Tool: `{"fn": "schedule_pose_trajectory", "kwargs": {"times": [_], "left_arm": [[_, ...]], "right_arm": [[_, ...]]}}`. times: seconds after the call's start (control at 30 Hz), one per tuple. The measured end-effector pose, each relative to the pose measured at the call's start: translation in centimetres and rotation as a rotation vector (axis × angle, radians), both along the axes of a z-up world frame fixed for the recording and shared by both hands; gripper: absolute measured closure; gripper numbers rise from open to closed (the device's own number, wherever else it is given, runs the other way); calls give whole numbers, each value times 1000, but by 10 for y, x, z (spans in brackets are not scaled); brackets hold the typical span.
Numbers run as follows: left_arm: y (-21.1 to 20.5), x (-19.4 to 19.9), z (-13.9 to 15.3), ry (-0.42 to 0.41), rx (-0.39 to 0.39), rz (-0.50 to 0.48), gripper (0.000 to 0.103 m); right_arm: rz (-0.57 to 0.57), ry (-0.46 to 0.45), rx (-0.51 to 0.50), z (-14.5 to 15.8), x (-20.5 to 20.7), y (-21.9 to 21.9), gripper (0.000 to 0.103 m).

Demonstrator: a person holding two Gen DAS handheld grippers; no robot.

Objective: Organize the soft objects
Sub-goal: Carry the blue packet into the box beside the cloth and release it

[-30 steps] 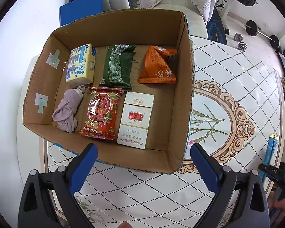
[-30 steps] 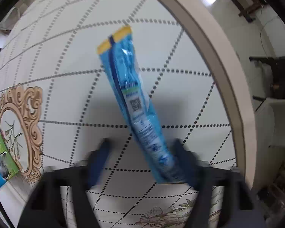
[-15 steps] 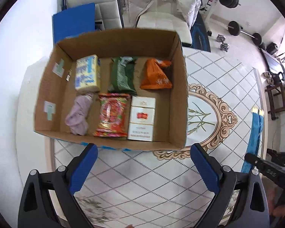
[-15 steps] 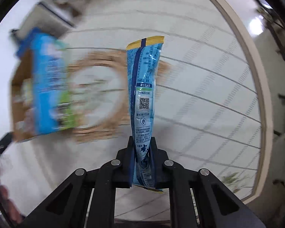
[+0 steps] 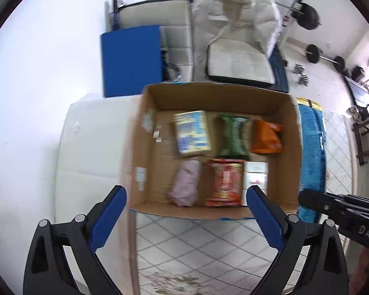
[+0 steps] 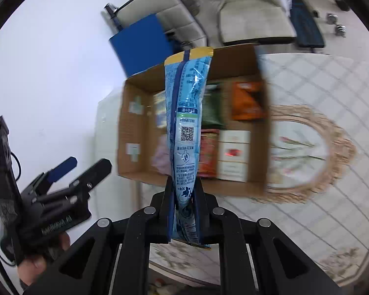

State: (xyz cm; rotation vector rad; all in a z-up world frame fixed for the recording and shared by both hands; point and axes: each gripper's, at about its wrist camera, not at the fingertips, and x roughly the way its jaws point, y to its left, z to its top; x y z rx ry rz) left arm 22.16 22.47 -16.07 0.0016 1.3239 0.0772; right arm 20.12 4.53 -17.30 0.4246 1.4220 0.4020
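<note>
Right wrist: right tongs [image 6: 183, 205] grip one blue packet [image 6: 185, 123] | left tongs [image 5: 185, 215] open | box [image 5: 145, 162]: six items

The blue packet [image 6: 184, 127] runs right down the middle of the right wrist view and hides part of what's in the cardboard box [image 6: 267, 132], which is motion-blurred anyway. In the left wrist view the packet's lower end disappears behind the right hand-held gripper [image 5: 307, 198] at mid-right, and the box contents there are too soft to read.
</note>
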Motion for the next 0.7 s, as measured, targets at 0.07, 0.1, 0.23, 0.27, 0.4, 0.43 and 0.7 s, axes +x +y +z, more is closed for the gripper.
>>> {"fn": "schedule_pose_trajectory", "kwargs": {"times": [0.07, 0.1, 0.23, 0.27, 0.4, 0.43, 0.7], "left_arm": [[20, 4, -9, 13, 3, 18, 3], [29, 7, -13, 21, 8, 29, 3], [65, 15, -39, 64, 11, 63, 3], [70, 17, -45, 74, 15, 66, 3], [90, 25, -66, 90, 23, 63, 3], [95, 27, -72, 98, 22, 64, 3], [111, 36, -91, 125, 25, 66, 3]], "right_arm": [[13, 20, 17, -11, 12, 28, 89], [20, 35, 20, -19, 20, 45, 89], [55, 64, 13, -47, 40, 86, 89], [62, 76, 15, -56, 45, 95, 89], [94, 102, 2, -79, 57, 126, 89], [102, 105, -2, -84, 60, 131, 89], [125, 131, -10, -118, 77, 154, 89]]}}
